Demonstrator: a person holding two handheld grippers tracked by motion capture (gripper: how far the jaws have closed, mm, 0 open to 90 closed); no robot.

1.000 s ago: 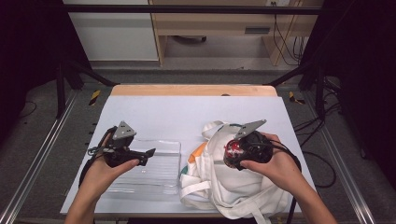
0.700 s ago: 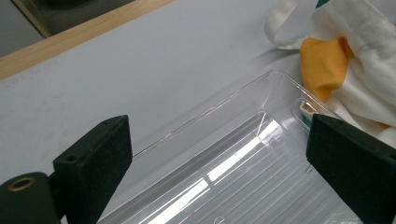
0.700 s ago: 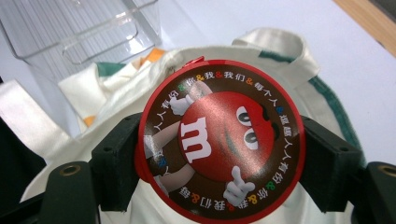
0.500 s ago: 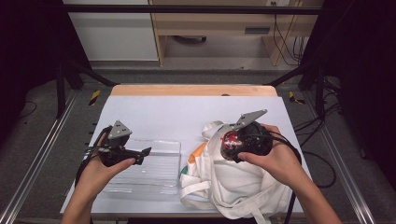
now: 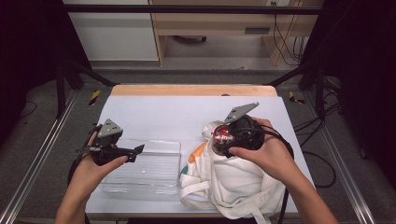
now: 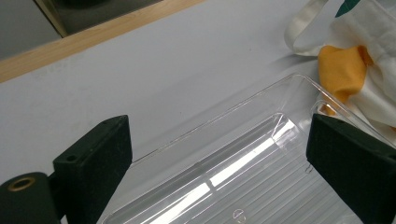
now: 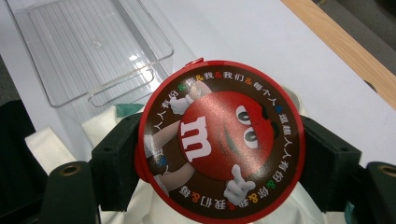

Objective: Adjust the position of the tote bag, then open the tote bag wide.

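My right gripper (image 7: 219, 154) is shut on a round red candy tin (image 7: 219, 144) with a cartoon face on its lid; its jaws press on both sides of the tin. In the high view that right gripper (image 5: 223, 140) holds the tin (image 5: 222, 136) just above the mouth of a white cloth bag (image 5: 233, 182) with orange and green patches. A clear plastic tray (image 5: 144, 168) lies left of the bag. My left gripper (image 5: 135, 153) hovers open over the tray's left part. In the left gripper view the left gripper (image 6: 219, 158) has nothing between its jaws, with the tray (image 6: 224, 172) below.
The white table (image 5: 177, 112) has a wooden strip (image 5: 191, 90) along its far edge. Cables trail from both grippers. The bag's handles (image 5: 196, 198) lie near the table's front edge. Dark metal frame legs (image 5: 65, 79) stand at the back corners.
My right gripper has lifted the tin up out of the bag and a little toward the far side. The left hand has stayed in place over the tray.
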